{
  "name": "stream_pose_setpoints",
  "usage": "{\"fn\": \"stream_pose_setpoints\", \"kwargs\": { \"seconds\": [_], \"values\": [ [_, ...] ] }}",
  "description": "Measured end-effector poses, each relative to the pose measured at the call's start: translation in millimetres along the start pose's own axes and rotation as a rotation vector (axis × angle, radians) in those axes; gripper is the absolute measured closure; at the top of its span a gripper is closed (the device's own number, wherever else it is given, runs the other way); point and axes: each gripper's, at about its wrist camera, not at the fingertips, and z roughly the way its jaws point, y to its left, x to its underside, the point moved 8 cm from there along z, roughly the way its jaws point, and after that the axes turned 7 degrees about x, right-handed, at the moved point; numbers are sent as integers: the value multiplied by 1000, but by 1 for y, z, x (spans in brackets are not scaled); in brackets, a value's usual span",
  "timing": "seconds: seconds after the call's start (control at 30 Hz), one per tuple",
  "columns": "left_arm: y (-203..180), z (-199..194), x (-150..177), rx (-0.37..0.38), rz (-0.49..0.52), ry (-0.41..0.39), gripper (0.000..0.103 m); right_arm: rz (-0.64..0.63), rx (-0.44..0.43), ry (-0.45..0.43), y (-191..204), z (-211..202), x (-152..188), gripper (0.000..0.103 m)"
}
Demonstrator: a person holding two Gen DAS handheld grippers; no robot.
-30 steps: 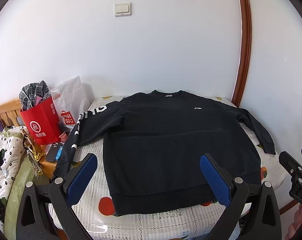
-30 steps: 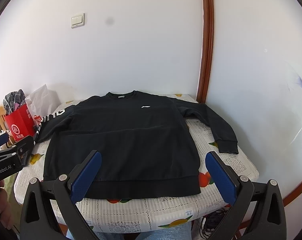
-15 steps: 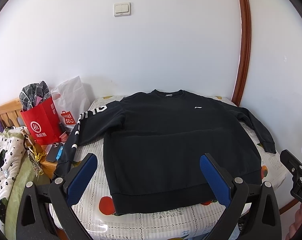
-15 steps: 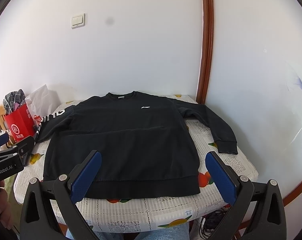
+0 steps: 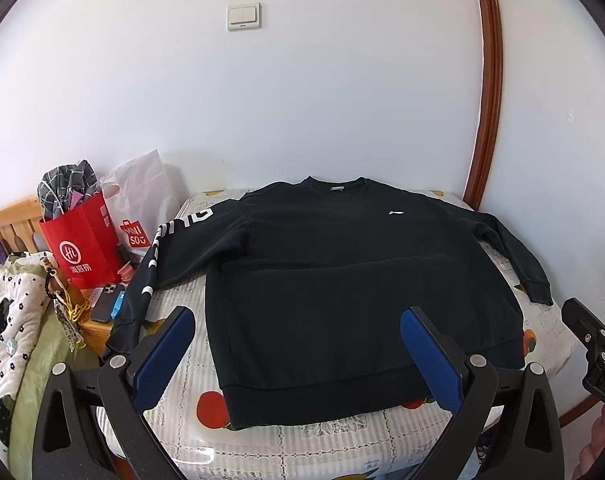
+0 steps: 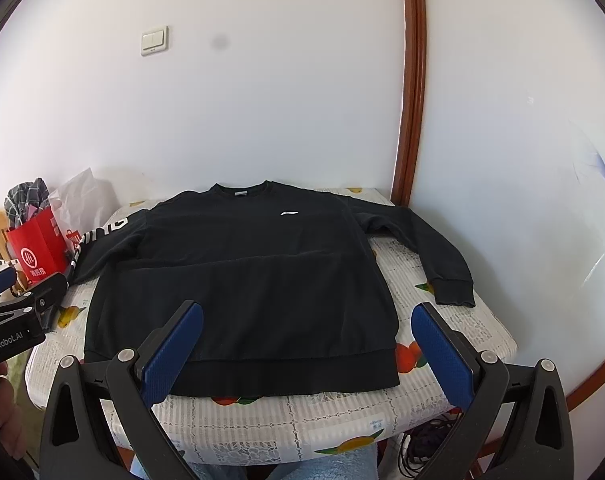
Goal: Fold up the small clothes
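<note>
A black sweatshirt [image 5: 342, 280] [image 6: 238, 280] lies flat, front up, on a table with a fruit-print cloth [image 5: 342, 440] [image 6: 462, 320]. Both sleeves are spread out; the left one, with white lettering [image 5: 158, 248], hangs over the table's left edge. The right cuff [image 6: 452, 290] rests near the right edge. My left gripper [image 5: 298, 316] hovers open over the hem, nothing between its blue pads. My right gripper [image 6: 308, 312] is also open and empty, above the lower right part of the sweatshirt. Each gripper shows at the edge of the other's view.
A red paper bag [image 5: 82, 244] and a white plastic bag [image 5: 142, 204] stand on a wooden side table left of the table, with a phone [image 5: 106, 300]. A quilt [image 5: 6, 312] lies further left. White walls close the back and right; cables [image 6: 422, 444] lie on the floor.
</note>
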Motion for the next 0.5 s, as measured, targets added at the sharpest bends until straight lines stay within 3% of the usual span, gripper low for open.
{"fn": "stream_pose_setpoints", "kwargs": {
  "seconds": [0.5],
  "values": [
    [5,25,-4,54,-1,22,0,5,8,15,3,17,-6,1]
  ]
}}
